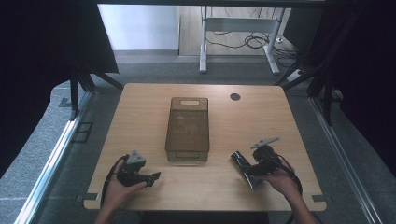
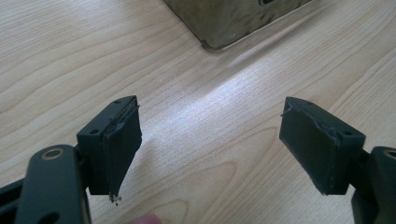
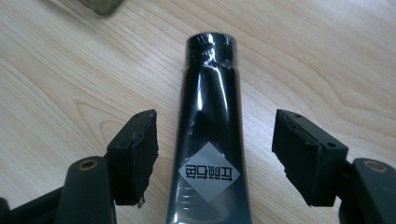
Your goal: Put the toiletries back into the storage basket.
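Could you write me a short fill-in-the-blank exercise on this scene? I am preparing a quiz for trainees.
1. The black tube lies on the wooden ____.
2. The jaws of the right claw stand ____ on either side of the tube, not pressing it.
3. Between the jaws of the left claw shows nothing but bare ____.
4. The brown see-through bin stands at the table's ____, between the two claws.

Missing words: table; open; wood; middle
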A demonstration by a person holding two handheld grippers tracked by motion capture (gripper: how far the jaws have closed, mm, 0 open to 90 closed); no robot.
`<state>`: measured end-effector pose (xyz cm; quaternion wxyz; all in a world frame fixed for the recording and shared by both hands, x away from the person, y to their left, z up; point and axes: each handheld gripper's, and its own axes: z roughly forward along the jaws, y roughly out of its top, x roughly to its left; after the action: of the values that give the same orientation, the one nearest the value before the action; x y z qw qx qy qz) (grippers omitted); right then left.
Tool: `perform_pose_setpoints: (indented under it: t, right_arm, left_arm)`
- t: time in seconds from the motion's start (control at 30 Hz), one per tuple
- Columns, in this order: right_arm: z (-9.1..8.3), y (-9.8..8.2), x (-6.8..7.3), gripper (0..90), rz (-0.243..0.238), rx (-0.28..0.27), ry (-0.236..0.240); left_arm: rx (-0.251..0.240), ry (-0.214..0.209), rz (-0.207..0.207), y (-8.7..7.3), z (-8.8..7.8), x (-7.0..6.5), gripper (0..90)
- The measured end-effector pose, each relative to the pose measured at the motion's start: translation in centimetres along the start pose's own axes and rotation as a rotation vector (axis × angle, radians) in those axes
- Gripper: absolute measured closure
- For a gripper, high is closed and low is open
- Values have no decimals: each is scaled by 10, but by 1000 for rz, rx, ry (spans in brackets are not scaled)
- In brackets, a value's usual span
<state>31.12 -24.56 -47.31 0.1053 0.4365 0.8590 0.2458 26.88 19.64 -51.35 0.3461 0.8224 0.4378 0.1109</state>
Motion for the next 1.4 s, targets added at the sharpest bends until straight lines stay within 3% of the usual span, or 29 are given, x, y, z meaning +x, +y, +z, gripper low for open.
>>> perform_pose_setpoints:
  t: [0.6, 1.4]
  right_arm:
    - [24, -4, -4, 301, 2, 90, 9]
    - [37, -4, -1, 413, -24, 140, 27]
  left_arm:
    - [-1, 1, 4, 0, -1, 0, 209]
    - [-4, -2, 3, 0, -1, 0, 210]
